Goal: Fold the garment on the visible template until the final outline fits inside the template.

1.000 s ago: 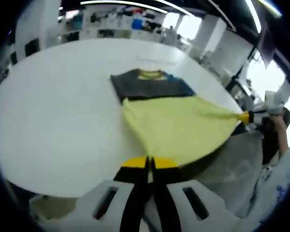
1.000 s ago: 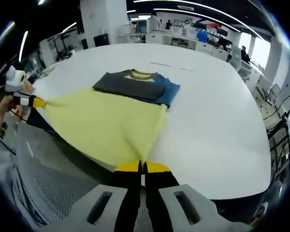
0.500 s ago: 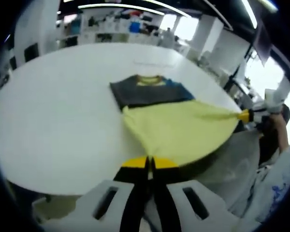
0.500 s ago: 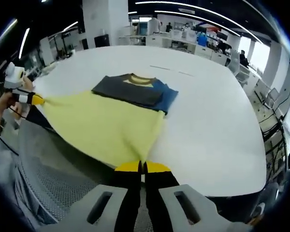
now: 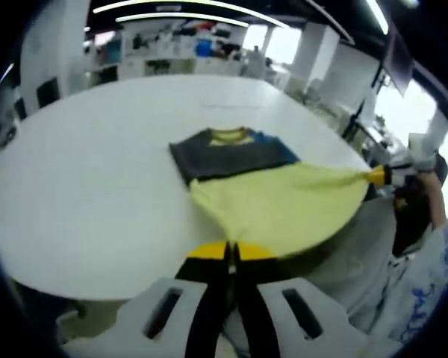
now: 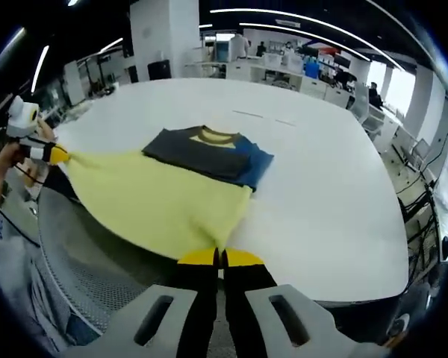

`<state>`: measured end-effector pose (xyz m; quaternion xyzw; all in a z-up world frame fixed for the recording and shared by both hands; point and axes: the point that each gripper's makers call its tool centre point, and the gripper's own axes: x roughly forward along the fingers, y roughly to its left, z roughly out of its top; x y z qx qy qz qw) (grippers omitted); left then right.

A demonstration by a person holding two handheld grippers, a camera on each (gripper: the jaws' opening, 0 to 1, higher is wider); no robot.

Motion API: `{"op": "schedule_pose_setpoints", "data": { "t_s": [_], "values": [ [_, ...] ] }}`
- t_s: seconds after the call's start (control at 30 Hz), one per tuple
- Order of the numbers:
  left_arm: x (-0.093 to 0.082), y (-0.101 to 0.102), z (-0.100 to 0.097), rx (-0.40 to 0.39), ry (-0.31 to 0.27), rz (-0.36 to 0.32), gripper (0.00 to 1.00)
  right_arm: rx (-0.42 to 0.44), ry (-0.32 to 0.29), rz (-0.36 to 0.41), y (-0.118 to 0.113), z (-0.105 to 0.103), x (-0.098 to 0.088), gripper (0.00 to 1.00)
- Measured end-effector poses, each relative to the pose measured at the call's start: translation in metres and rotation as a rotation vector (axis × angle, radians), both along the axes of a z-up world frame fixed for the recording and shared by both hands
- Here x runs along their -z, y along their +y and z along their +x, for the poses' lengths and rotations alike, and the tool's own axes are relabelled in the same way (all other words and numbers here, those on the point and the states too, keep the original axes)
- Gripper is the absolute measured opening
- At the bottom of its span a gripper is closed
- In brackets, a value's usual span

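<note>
While both jaws pinch its hem | garment (image 5: 276,205) stretches off table (image 5: 89,171)

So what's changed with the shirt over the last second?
Very little. Both grippers, left and right, stay shut on the corners of the shirt's yellow hem, stretched taut past the table edge. The views have shifted slightly, so the hands seem to have risen or pulled back a little. The folded dark top part lies on the table as before.
</note>
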<state>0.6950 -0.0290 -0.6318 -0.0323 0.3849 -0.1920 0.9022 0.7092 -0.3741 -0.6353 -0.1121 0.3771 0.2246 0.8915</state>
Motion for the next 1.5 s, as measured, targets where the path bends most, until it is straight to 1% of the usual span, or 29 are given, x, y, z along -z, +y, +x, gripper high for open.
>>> {"op": "schedule_pose_setpoints", "data": {
  "t_s": [0.1, 0.37, 0.5, 0.87, 1.17, 1.23, 1.5],
  "values": [
    [-0.003, 0.000, -0.002, 0.001, -0.003, 0.006, 0.00, 0.001, -0.007, -0.001, -0.001, -0.001, -0.002, 0.02],
    [-0.019, -0.002, -0.008, 0.002, -0.035, 0.015, 0.00, -0.002, -0.018, -0.002, -0.001, -0.006, -0.011, 0.02],
    [-0.024, -0.002, -0.008, 0.004, -0.047, 0.021, 0.00, 0.000, -0.037, 0.004, 0.000, -0.006, -0.017, 0.02],
    [-0.041, -0.004, -0.010, 0.025, -0.075, 0.036, 0.00, 0.002, -0.077, -0.011, -0.001, -0.007, -0.034, 0.02],
    [-0.060, -0.005, -0.012, 0.028, -0.119, 0.035, 0.00, 0.001, -0.124, -0.009, -0.001, -0.004, -0.053, 0.02],
    [-0.065, -0.004, -0.011, 0.021, -0.140, 0.042, 0.00, -0.003, -0.130, -0.007, 0.000, -0.004, -0.056, 0.02],
    [-0.075, -0.004, -0.015, 0.019, -0.165, 0.051, 0.00, -0.005, -0.158, -0.009, -0.002, -0.003, -0.062, 0.02]
  ]
}}
